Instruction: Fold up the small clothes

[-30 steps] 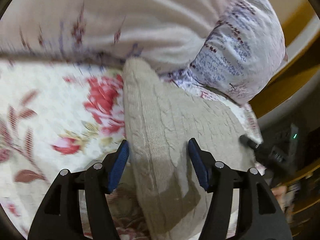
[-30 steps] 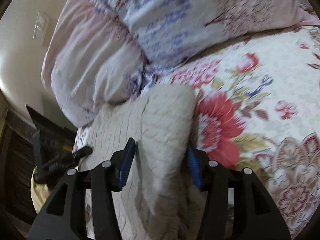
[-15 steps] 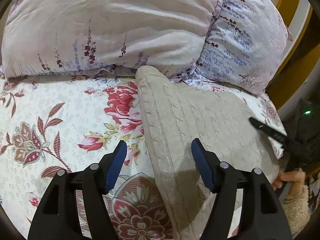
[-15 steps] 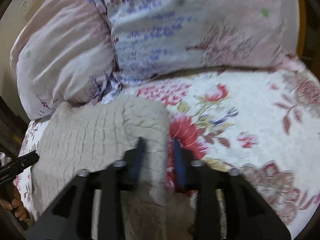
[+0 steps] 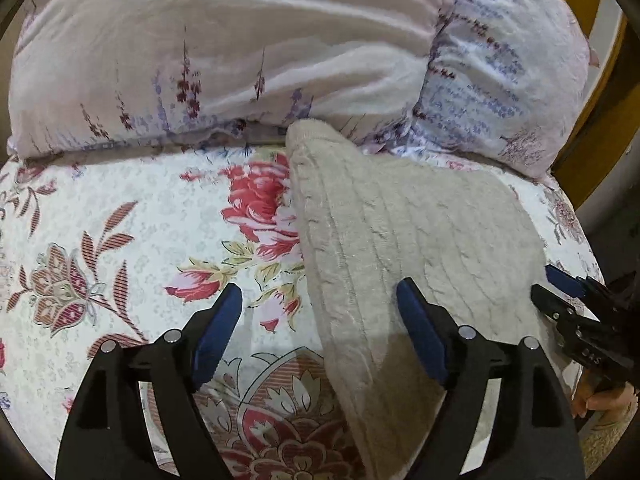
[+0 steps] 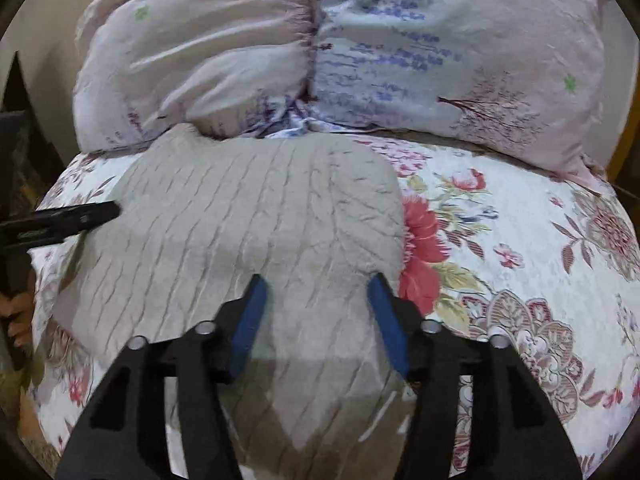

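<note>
Since half a second ago the right gripper [image 6: 316,312] has spread its jaws again after pinching the knit, and both cameras are now sitting lower and closer over the bed.

The knit [image 6: 248,216], a beige cable-pattern piece, is lying folded flat on the bedspread [image 6: 520,240]. Seen from the right gripper, it is stretching ahead and to the left, with its right edge running just inside the right finger; the open jaws are straddling that edge without pinching cloth. Seen from the left gripper [image 5: 320,316], the knit [image 5: 420,232] is lying ahead and to the right, its folded left edge passing between the two fingers, and the jaws are standing wide apart around it, holding nothing.

Beyond the knit's far end, two pillows [image 5: 240,40] are leaning against the headboard, touching its tip. Floral bedspread [image 5: 120,220] is showing to the left of the left gripper. At that view's right margin the right gripper [image 5: 560,292] is poking in.
</note>
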The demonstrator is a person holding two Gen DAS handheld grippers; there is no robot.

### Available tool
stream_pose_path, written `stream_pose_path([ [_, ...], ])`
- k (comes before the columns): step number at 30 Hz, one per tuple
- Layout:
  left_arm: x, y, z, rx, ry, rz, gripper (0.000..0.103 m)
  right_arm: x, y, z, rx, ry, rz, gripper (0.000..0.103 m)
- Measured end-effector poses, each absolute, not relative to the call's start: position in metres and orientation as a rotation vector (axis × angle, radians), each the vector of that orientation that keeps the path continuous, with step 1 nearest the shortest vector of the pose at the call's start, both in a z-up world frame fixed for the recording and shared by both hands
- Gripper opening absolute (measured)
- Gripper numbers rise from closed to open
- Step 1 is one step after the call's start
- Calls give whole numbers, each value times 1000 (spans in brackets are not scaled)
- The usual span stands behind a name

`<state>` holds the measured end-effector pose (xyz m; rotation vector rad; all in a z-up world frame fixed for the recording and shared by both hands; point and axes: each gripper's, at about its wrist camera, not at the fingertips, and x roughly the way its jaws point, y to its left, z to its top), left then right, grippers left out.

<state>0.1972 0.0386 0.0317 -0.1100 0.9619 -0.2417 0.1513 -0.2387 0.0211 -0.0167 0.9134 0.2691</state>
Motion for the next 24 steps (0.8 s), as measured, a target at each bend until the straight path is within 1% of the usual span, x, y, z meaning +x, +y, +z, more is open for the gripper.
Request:
stream_pose_path([
  [1,190,41,38,-113,933,-248,81,148,-242,26,4,896,266,58],
  [4,172,47,50,-126,880,-270,81,129,-253,41,35,810,243,75],
  [5,163,50,52,-133,861,-276,85,122,-256,46,42,785,239,78],
  [6,154,54,53,-137,845,-278,92,114,-260,49,49,762,232,80],
  [8,134,60,52,-136,823,-267,97,98,-267,53,59,733,202,86],
  [9,126,62,50,-130,820,-254,101,87,-270,53,62,721,187,88],
  [11,113,64,46,-113,823,-231,102,75,-270,52,68,713,174,95],
  [13,103,62,41,-94,829,-215,102,61,-267,50,74,698,163,101],
  [16,90,55,34,-80,849,-195,102,45,-261,46,64,680,129,101],
  [18,84,46,28,-75,876,-202,102,39,-256,42,53,702,107,101],
  [24,75,19,7,20,953,-167,102,40,-239,21,63,858,144,101],
])
